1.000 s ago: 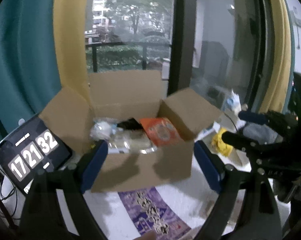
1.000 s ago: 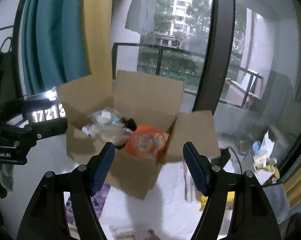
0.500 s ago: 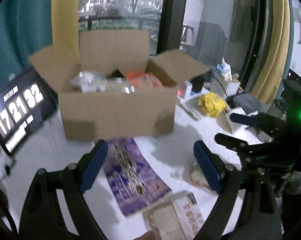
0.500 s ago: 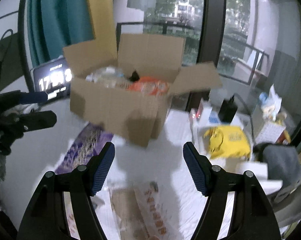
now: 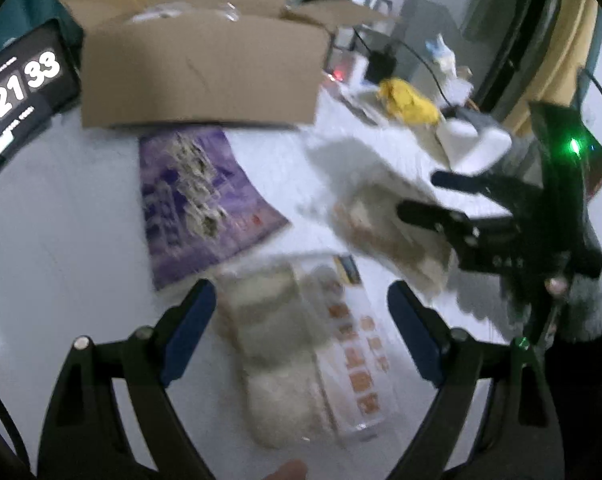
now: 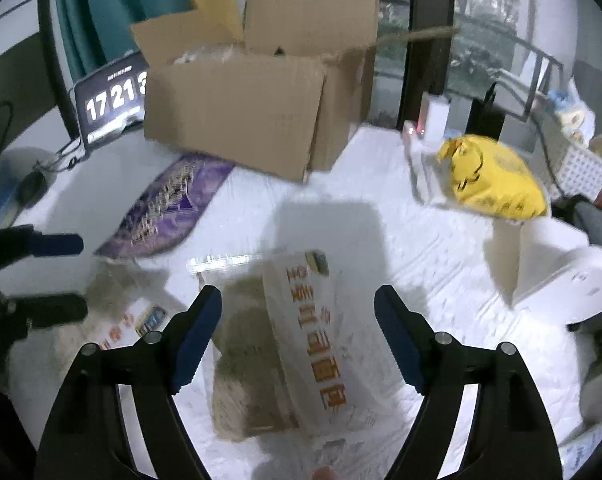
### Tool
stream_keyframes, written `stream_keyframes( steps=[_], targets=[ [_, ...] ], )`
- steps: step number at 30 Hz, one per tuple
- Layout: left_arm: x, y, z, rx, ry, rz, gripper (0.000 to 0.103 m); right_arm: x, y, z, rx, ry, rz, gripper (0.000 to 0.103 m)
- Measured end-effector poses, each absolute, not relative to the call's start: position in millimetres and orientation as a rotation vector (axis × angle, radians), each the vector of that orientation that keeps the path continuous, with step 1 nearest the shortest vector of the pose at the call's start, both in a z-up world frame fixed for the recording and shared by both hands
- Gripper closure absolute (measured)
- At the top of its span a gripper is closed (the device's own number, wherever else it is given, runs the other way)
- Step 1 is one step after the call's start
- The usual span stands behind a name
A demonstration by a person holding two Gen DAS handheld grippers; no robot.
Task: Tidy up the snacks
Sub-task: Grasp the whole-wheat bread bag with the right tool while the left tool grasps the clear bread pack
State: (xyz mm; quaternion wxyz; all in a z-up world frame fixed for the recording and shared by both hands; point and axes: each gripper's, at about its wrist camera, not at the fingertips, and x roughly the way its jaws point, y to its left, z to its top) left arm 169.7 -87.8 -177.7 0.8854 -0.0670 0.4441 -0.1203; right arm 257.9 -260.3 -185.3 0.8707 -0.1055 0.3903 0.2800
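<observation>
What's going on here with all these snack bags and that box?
A person holds a hand-held gripper in each hand over a white table. The left hand-held gripper hangs open above one clear bread packet; the right hand-held gripper, jaws just opening wider, hangs above another bread packet. Neither is gripped yet. A purple bag lies before an open cardboard box already holding snacks.

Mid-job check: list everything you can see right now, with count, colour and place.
cardboard box: one, brown, flaps open, at the back.
purple packet: one, flat, in front of the box.
clear bread packs: two, orange print, one under each gripper.
yellow bag: one, right side.
clock display: one, black, left of the box.
white device: one, right.
left gripper: open, above a pack.
right gripper: open, jaws just widened, above the other pack.
</observation>
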Motion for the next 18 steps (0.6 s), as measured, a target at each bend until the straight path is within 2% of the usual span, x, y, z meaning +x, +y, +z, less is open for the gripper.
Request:
stream_keyframes(
  steps=[5,6,9,10,11,13,16,18],
  targets=[
    [167,-104,-187,-0.063,0.95,-0.213,0.014,254,-258,-203,-0.227,0.873,0.653,0.021],
    [167,-105,-188,-0.047,0.954,-0.201,0.014,253,-257,-206,-0.232,0.875,0.658,0.017],
    [167,-107,-193,-0.013,0.965,-0.17,0.014,247,-251,-212,-0.258,0.876,0.664,0.012],
    [168,-107,-197,0.003,0.97,-0.157,0.014,246,-249,-212,-0.269,0.873,0.667,0.012],
    [169,-106,-202,0.0,0.979,-0.152,0.008,246,-249,-212,-0.27,0.871,0.668,0.012],
    [170,-99,-212,-0.054,0.997,-0.152,0.004,247,-251,-212,-0.25,0.877,0.665,0.012],
    [166,-106,-214,-0.002,0.987,-0.148,0.004,248,-254,-212,-0.225,0.888,0.656,0.012],
    [165,-108,-215,0.019,0.981,-0.157,0.004,245,-254,-212,-0.237,0.883,0.638,0.017]
  ],
)
